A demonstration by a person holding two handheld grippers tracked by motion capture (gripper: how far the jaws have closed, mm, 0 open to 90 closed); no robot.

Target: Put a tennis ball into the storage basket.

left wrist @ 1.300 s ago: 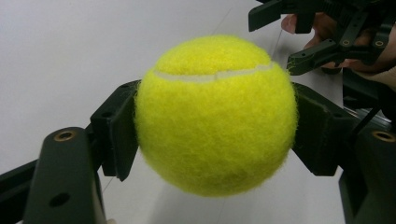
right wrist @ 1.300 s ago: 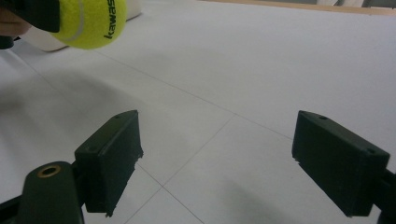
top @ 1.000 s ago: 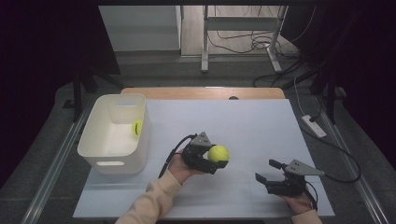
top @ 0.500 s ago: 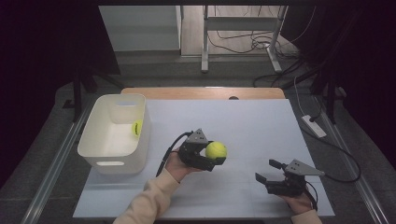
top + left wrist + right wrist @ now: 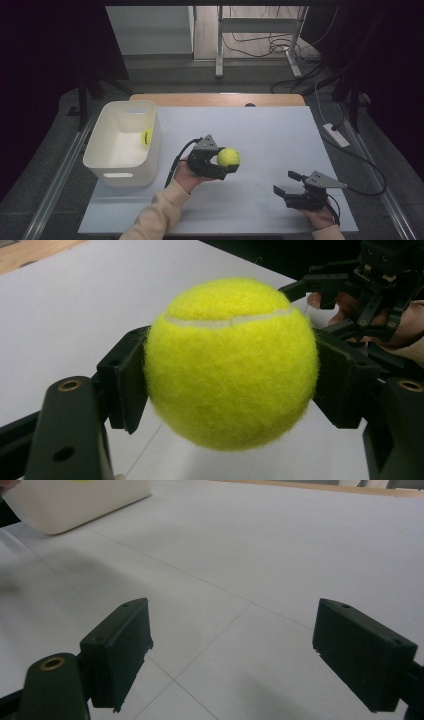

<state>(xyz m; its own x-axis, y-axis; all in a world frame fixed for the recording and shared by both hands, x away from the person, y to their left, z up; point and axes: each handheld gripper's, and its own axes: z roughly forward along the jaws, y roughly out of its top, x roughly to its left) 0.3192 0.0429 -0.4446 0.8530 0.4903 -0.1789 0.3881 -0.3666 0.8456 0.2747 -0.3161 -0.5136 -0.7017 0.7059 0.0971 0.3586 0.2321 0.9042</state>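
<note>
Left gripper [image 5: 227, 166]: black two-jaw tool held in the person's left hand [image 5: 186, 175], jaws clamped on either side of a fuzzy yellow-green tennis ball [image 5: 231, 362] with a white curved seam; near the middle of the table.
Held ball, position: lifted off the white sheet in the left gripper view; just right of the bin in the high view.
Right gripper [image 5: 286, 183]: black, jaws spread wide with nothing between them, low over the table's near right part.
Bin [image 5: 110, 162]: white rectangular plastic tub with a handle slot, at the table's left.
Second ball [image 5: 146, 136]: yellow-green, inside the bin against its right wall.
Writing: dark marks on the second ball, too small to read.
Table [image 5: 280, 125]: covered by a white sheet with faint grid lines.
</note>
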